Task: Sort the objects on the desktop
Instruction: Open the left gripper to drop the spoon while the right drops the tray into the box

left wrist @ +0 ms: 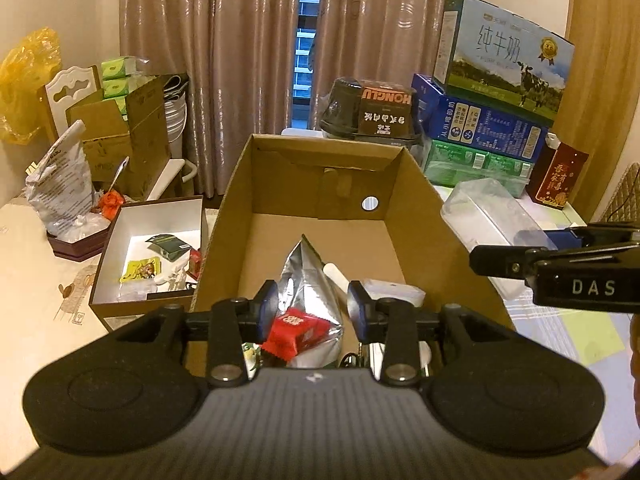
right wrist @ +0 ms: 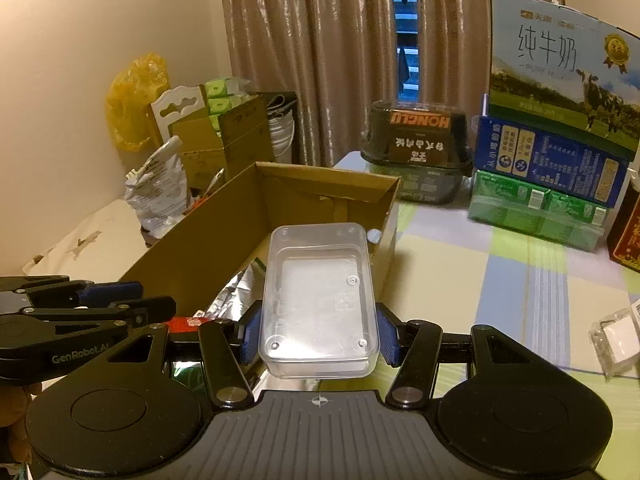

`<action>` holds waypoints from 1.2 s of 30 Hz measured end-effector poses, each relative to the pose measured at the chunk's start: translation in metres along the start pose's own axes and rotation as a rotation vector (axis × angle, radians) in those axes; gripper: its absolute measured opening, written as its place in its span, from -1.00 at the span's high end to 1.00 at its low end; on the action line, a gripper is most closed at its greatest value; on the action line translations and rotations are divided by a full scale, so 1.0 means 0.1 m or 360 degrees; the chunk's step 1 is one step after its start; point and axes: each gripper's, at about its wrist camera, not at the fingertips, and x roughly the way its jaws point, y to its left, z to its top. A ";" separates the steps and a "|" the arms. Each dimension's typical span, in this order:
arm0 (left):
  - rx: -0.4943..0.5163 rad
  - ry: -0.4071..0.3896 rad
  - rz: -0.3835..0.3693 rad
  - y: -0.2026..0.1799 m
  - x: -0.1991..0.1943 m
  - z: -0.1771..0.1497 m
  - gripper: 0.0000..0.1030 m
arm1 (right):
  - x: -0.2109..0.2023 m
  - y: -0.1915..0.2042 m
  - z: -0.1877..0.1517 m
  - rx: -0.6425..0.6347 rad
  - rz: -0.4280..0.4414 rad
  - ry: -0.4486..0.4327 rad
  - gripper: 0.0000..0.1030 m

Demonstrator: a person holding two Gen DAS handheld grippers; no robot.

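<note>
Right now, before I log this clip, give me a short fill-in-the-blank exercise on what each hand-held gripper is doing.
1. The right hand-held gripper is shut on a clear plastic ___.
2. The red packet sits between the ___ hand-held gripper's fingers.
3. The silver foil bag lies inside the ___ box.

Missing words: box; left; cardboard

Warm, yellowish indoor light fills both views, fairly dim, giving everything an amber cast. Through the gap in the curtain (left wrist: 256, 60) the window (left wrist: 306, 52) shows cold blue, darker than the room. Glare sits on the silver foil bag (left wrist: 308, 280) and on the clear plastic box (right wrist: 318, 300), whose base washes out white. The far wall of the cardboard box (left wrist: 320, 184) lies in soft shadow. Fisheye bending curves the milk carton (right wrist: 560, 68) at the right edge, and the corners fall to black vignette. Fine detail is soft and slightly smeared throughout.
</note>
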 end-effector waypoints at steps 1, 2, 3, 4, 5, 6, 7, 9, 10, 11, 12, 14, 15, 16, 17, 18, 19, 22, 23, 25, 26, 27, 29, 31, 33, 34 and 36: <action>0.0001 -0.0002 0.0006 0.00 -0.01 0.00 0.37 | 0.00 0.02 0.00 0.0002 0.0005 0.0000 -0.04; 0.0000 -0.0005 0.0008 0.01 -0.02 0.00 0.37 | 0.00 0.02 0.00 0.0003 0.0010 0.0001 -0.04; -0.0002 -0.0006 0.0011 0.02 -0.03 0.01 0.37 | 0.01 0.03 0.01 0.0004 0.0016 0.0001 -0.04; -0.0003 -0.0009 0.0016 0.03 -0.04 0.01 0.37 | 0.01 0.05 0.01 0.0005 0.0021 0.0002 -0.04; -0.0001 -0.0011 0.0020 0.03 -0.05 0.01 0.37 | 0.02 0.06 0.02 0.0007 0.0026 0.0002 -0.04; 0.0000 -0.0013 0.0026 0.04 -0.06 0.02 0.37 | 0.02 0.07 0.02 0.0012 0.0033 0.0003 -0.04; 0.0002 -0.0015 0.0030 0.05 -0.07 0.02 0.37 | 0.04 0.07 0.03 0.0018 0.0039 0.0007 -0.04; 0.0002 -0.0018 0.0034 0.06 -0.09 0.02 0.37 | 0.07 0.08 0.04 0.0036 0.0058 0.0021 -0.04; -0.0003 -0.0021 0.0034 0.07 -0.11 0.02 0.36 | 0.08 0.08 0.05 0.0052 0.0069 0.0028 -0.04; -0.0008 -0.0023 0.0036 0.08 -0.12 0.02 0.34 | 0.10 0.07 0.06 0.0071 0.0077 0.0031 -0.04; -0.0010 -0.0025 0.0037 0.08 -0.13 0.03 0.33 | 0.12 0.07 0.07 0.0090 0.0085 0.0033 -0.04; -0.0015 -0.0029 0.0039 0.10 -0.14 0.02 0.31 | 0.16 0.04 0.09 0.0150 0.0138 0.0034 -0.08; -0.0017 -0.0026 0.0042 0.11 -0.15 0.02 0.31 | 0.18 0.02 0.11 0.0176 0.0158 0.0044 -0.25; -0.0017 -0.0026 0.0044 0.12 -0.15 0.02 0.31 | 0.19 0.01 0.13 0.0193 0.0155 0.0042 -0.32; -0.0018 -0.0025 0.0046 0.12 -0.16 0.02 0.31 | 0.17 -0.01 0.13 0.0201 0.0151 0.0025 -0.37; -0.0019 -0.0024 0.0047 0.12 -0.16 0.01 0.30 | 0.15 -0.03 0.13 0.0201 0.0150 0.0009 -0.38; -0.0023 -0.0024 0.0048 0.11 -0.17 0.00 0.29 | 0.13 -0.05 0.13 0.0202 0.0147 0.0004 -0.38; -0.0040 -0.0022 0.0043 0.10 -0.18 -0.02 0.25 | 0.05 -0.16 0.09 0.0230 0.0122 0.0002 -0.39; -0.0048 -0.0025 0.0036 0.09 -0.19 -0.02 0.21 | 0.02 -0.20 0.07 0.0243 0.0114 0.0002 -0.39; -0.0054 -0.0030 0.0028 0.05 -0.22 -0.04 0.14 | -0.05 -0.28 0.03 0.0263 0.0094 0.0010 -0.40; -0.0053 -0.0030 0.0026 0.03 -0.24 -0.04 0.14 | -0.09 -0.32 0.00 0.0271 0.0087 0.0013 -0.40; -0.0053 -0.0026 0.0022 0.01 -0.25 -0.04 0.14 | -0.13 -0.35 -0.02 0.0281 0.0078 0.0014 -0.41; -0.0048 -0.0018 0.0012 -0.05 -0.28 -0.04 0.11 | -0.22 -0.43 -0.09 0.0311 0.0059 0.0019 -0.42; -0.0041 -0.0016 0.0008 -0.11 -0.32 -0.05 0.01 | -0.31 -0.49 -0.15 0.0331 0.0041 0.0021 -0.44; -0.0043 -0.0013 0.0001 -0.18 -0.37 -0.06 -0.08 | -0.40 -0.54 -0.20 0.0336 0.0024 0.0020 -0.47; -0.0049 -0.0009 -0.0008 -0.20 -0.39 -0.06 -0.16 | -0.46 -0.56 -0.23 0.0337 0.0016 0.0019 -0.48; -0.0054 -0.0008 -0.0017 -0.27 -0.45 -0.07 -0.28 | -0.54 -0.60 -0.26 0.0331 0.0007 0.0023 -0.52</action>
